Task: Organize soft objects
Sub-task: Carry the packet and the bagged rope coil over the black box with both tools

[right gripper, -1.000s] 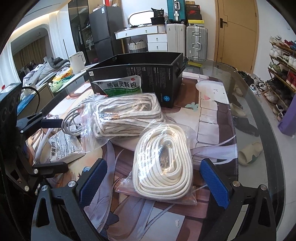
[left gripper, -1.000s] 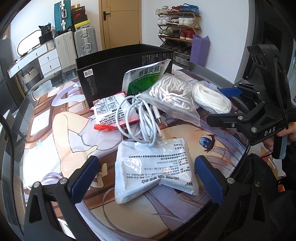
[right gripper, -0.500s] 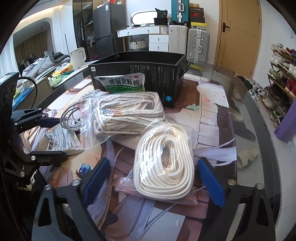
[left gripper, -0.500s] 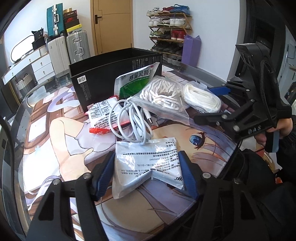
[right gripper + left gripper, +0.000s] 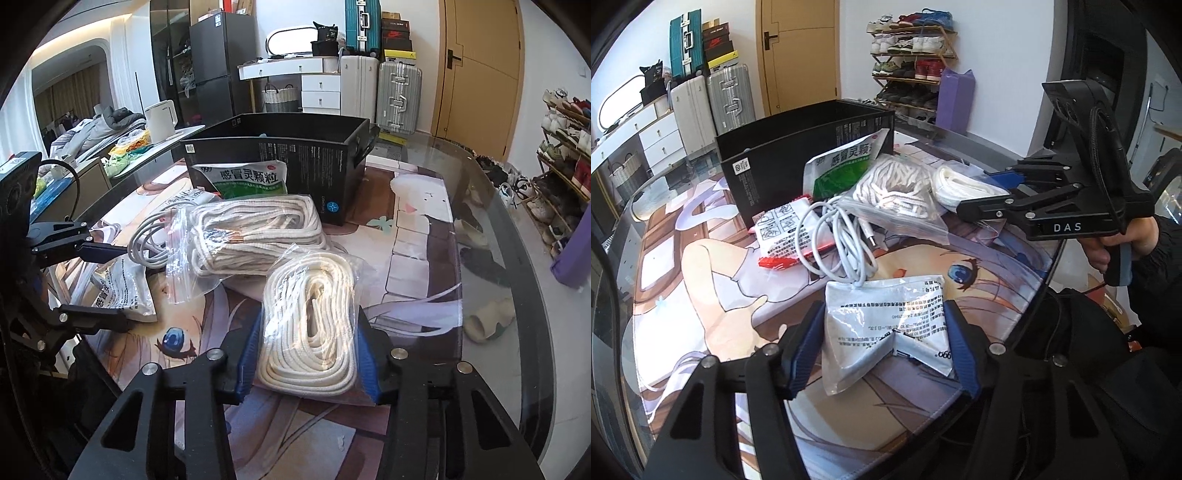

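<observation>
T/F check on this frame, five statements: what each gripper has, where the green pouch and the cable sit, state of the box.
1. The left gripper is closed on the silver foil pouch. True.
2. The right gripper is open over bare mat. False: its pads press both sides of the bagged white rope coil.
3. The green-and-white medicine pouch leans against the black box. True.
4. The white charging cable is already in the box. False: it lies on the printed mat, between the foil pouch and the second bagged rope.
5. The box has a lid on. False: its top is open.
</observation>
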Available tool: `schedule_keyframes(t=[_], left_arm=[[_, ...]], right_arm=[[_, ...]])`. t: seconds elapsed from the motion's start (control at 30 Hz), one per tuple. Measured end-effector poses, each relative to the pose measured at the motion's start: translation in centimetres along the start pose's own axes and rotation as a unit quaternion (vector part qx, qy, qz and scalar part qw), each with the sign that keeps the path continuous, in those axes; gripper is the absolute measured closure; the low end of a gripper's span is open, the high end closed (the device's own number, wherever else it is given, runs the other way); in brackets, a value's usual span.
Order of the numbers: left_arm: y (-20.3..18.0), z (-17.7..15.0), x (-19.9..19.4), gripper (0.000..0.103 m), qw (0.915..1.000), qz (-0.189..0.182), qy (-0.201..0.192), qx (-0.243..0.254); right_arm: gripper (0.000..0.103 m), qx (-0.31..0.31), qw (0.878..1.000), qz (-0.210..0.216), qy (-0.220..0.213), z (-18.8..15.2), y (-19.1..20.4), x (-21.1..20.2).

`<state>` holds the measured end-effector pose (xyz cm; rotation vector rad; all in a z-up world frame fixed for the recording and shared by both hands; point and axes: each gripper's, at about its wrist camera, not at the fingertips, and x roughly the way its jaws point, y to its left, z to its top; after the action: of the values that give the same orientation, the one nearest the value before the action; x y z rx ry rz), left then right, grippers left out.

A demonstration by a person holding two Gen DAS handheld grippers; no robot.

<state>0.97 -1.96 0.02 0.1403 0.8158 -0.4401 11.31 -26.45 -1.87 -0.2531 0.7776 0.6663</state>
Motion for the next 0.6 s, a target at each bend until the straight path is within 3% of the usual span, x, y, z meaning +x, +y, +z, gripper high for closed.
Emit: schedule_keyframes(t=[0.43,0.6], left_arm=[[1.1,0.6,-3.3,0.042,0.9987,-0.021,-0.043,-0.017],[1.3,1.1,-4.3,0.042,0.9977,-0.01,-0.063,-0.024]], right_arm=[[0.057,-0.005,0.999,0.004,-0.037,0.8,0.5,-2.0],[0.057,-0.006,0.999,0.006,-0.053,1.2,0.8,-3.0]])
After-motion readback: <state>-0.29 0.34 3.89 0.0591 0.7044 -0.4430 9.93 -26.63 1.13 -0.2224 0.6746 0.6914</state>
